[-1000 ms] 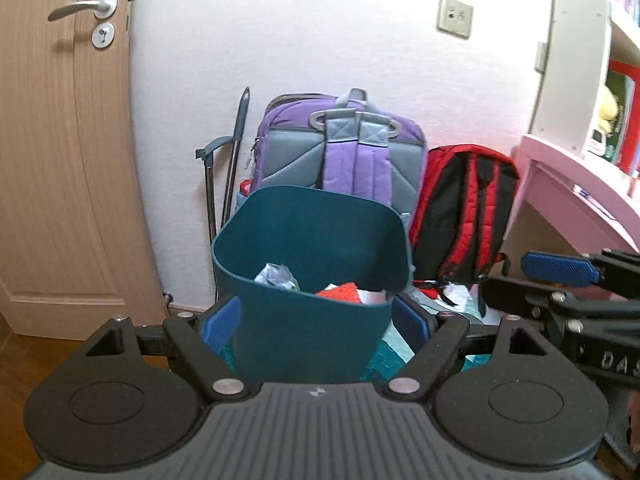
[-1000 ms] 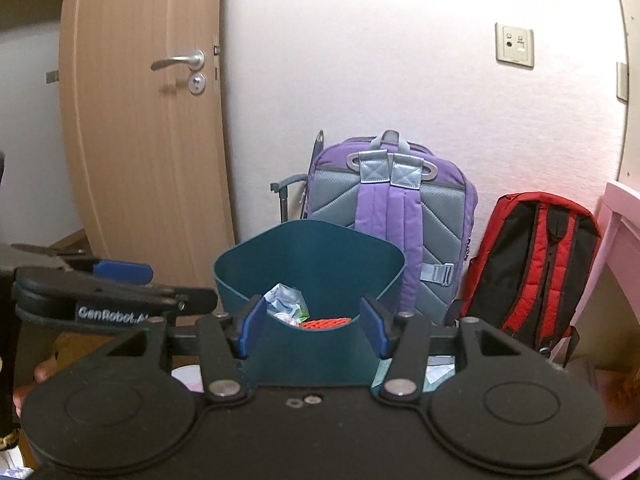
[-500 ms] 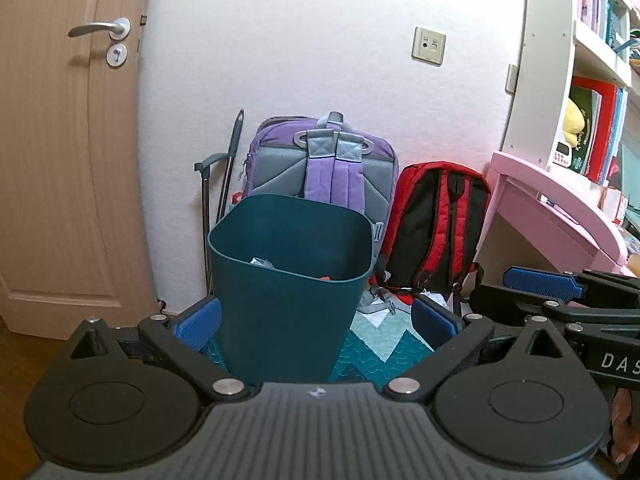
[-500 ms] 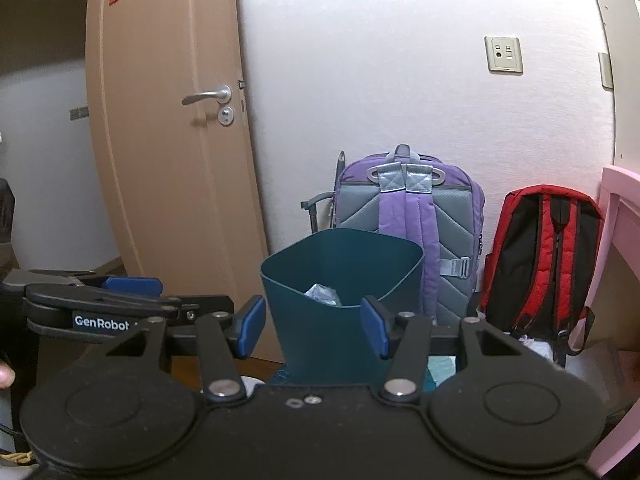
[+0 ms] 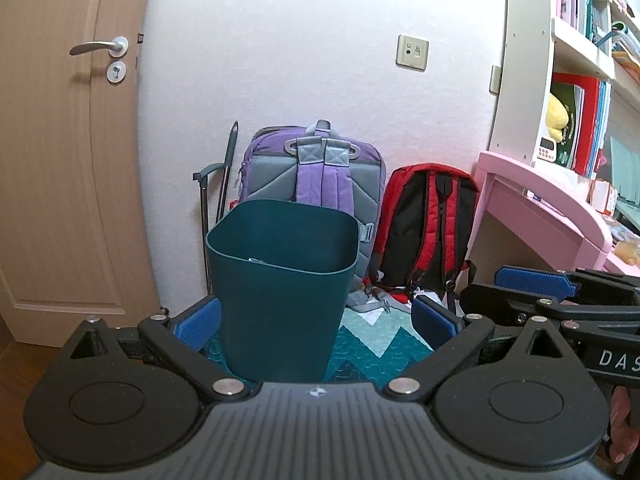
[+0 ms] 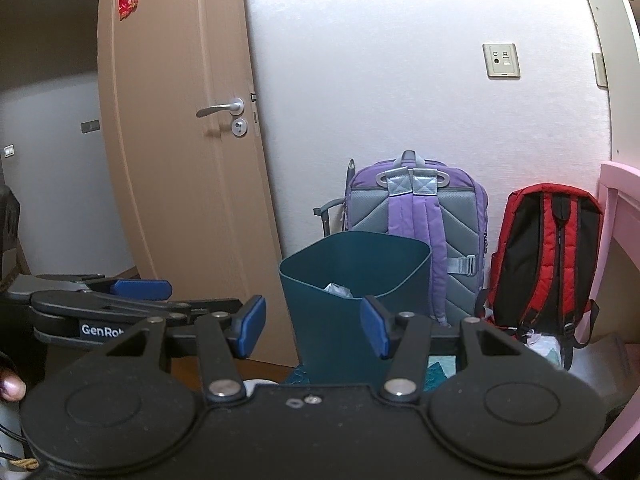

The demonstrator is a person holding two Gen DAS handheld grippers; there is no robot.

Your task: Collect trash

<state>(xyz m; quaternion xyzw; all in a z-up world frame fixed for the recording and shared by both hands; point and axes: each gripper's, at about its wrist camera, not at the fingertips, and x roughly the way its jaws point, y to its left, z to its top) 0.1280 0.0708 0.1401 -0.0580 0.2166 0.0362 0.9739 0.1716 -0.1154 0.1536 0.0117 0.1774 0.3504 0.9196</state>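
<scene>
Teal bin (image 5: 280, 288) is being viewed standing upright on the rug's (image 5: 376, 344) left edge, trash scraps inside. Left gripper (image 5: 316, 320), jaws spread wide and empty, is being faced squarely at it; right gripper (image 6: 312, 330), also parted and empty, is being held farther back.

I am seeing a purple backpack (image 5: 316, 178) leaning against the wall beside a red backpack (image 5: 428, 220), a wooden door (image 5: 60, 140) standing left, a pink desk (image 5: 548, 208) sitting right.
</scene>
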